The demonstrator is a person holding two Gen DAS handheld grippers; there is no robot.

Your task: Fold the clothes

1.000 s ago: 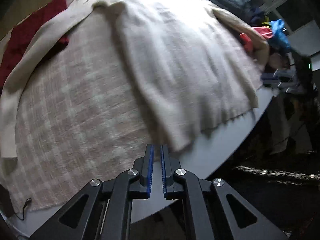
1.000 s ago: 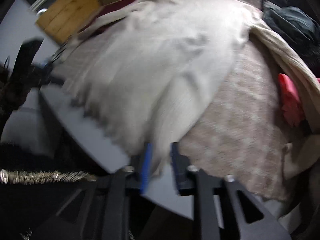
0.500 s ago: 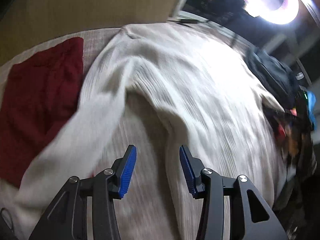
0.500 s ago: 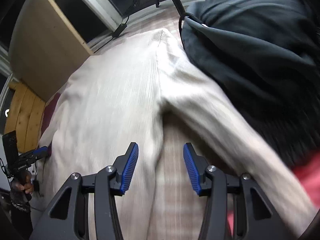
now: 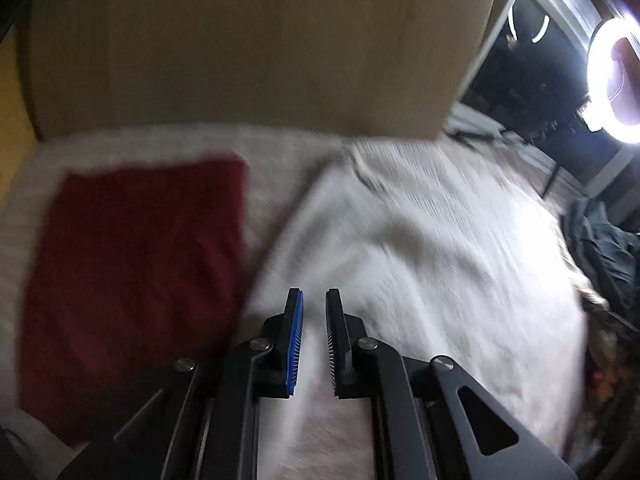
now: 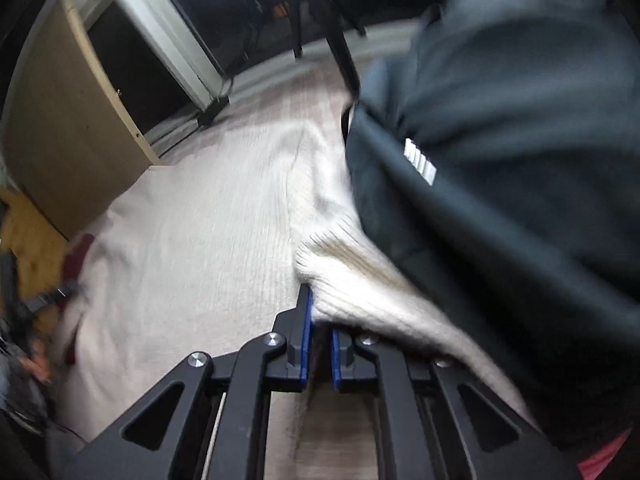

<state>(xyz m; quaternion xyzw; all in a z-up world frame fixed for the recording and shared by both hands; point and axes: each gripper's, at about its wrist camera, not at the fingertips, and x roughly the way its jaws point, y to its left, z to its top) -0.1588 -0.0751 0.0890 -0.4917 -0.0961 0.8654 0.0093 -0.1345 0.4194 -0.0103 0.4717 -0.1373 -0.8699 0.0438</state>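
A cream knit sweater (image 5: 440, 248) lies spread on a pinkish checked tablecloth (image 5: 336, 436). My left gripper (image 5: 314, 296) sits where the left sleeve meets the body. Its jaws are closing to a narrow gap, and cream knit fills that gap. In the right wrist view the same sweater (image 6: 192, 240) runs up the left side. My right gripper (image 6: 320, 316) is shut on a bunched fold of the right sleeve (image 6: 360, 280), which drapes over its right finger. The picture is blurred.
A folded dark red garment (image 5: 132, 272) lies left of the sweater. A dark jacket (image 6: 500, 160) is heaped over the right sleeve, with something pink (image 6: 604, 460) below it. A wooden panel (image 5: 260, 40) stands behind the table, and a ring light (image 5: 612, 80) glares at the far right.
Both grippers left the sweater's hem at the near table edge and travelled up to the sleeves. They stood open half a second ago and have closed on the knit.
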